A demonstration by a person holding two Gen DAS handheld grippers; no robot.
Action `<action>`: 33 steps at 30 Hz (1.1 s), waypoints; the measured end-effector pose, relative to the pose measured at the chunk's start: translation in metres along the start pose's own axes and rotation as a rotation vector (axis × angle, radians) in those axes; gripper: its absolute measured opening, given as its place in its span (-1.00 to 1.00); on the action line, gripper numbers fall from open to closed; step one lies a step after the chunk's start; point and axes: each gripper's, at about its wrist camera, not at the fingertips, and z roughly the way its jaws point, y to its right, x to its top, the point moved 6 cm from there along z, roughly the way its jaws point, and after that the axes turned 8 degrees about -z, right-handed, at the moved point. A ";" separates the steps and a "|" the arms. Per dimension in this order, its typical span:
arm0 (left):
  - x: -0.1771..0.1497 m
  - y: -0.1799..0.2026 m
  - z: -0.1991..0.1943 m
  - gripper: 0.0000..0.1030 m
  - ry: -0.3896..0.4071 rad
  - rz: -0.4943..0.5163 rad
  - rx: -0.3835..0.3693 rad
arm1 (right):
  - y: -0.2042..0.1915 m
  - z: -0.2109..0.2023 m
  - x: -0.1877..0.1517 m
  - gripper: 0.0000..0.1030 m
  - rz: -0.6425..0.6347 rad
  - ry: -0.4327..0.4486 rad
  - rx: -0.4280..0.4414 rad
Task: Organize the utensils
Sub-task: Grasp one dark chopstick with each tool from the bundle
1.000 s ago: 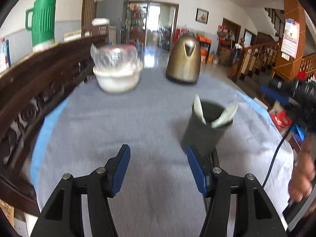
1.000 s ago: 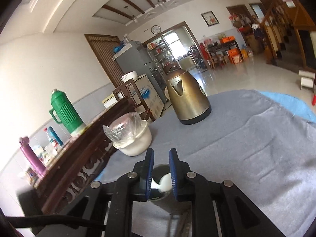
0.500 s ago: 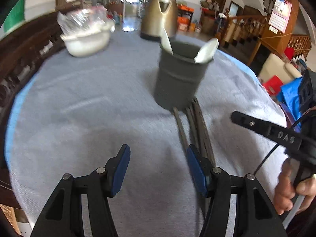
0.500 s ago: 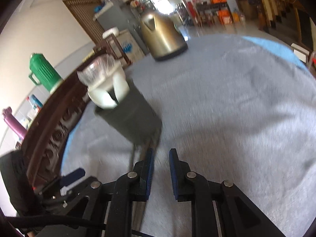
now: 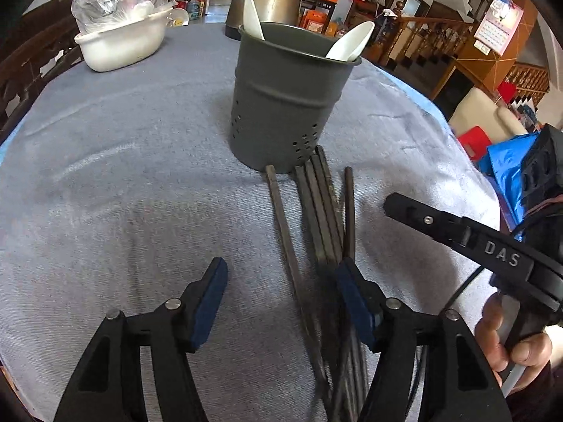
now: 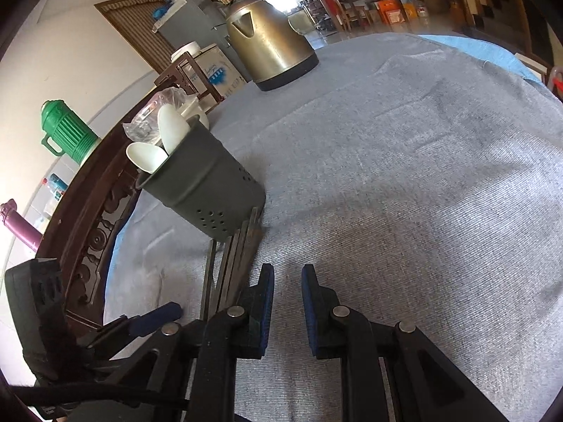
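A grey utensil holder (image 5: 292,98) stands on the grey cloth with two white spoons (image 5: 352,42) in it. Several dark chopsticks (image 5: 316,218) lie side by side on the cloth, their far ends against the holder's base. My left gripper (image 5: 281,274) hovers low over them, its jaws opening. One chopstick runs between the fingers and the rest pass under the right finger, with no pad pressing on them. My right gripper (image 6: 288,270) sits just right of the chopsticks (image 6: 235,256), with a narrow gap between its pads and nothing in it. It also shows as a black arm (image 5: 457,232) in the left wrist view.
A brass kettle (image 6: 271,45) stands at the far side of the round table. A white bowl (image 5: 119,42) covered with a plastic bag sits at the far left. A dark wooden chair back (image 6: 105,211) borders the left edge, with a green thermos (image 6: 67,133) behind it. A hand (image 5: 510,344) grips the right handle.
Both grippers have dropped and tilted down toward the table. The holder has come much closer, and the chopsticks have come into view. The left jaws stand slightly wider.
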 end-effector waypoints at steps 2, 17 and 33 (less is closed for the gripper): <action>-0.001 0.003 0.001 0.29 0.004 0.010 0.007 | -0.002 0.001 0.001 -0.64 0.002 -0.002 0.006; 0.021 -0.022 -0.007 0.28 0.001 -0.056 0.006 | -0.014 0.035 0.010 -0.67 0.101 -0.148 0.004; 0.054 -0.008 0.022 0.01 -0.052 -0.020 0.058 | -0.006 0.035 0.025 -0.84 -0.039 -0.135 -0.251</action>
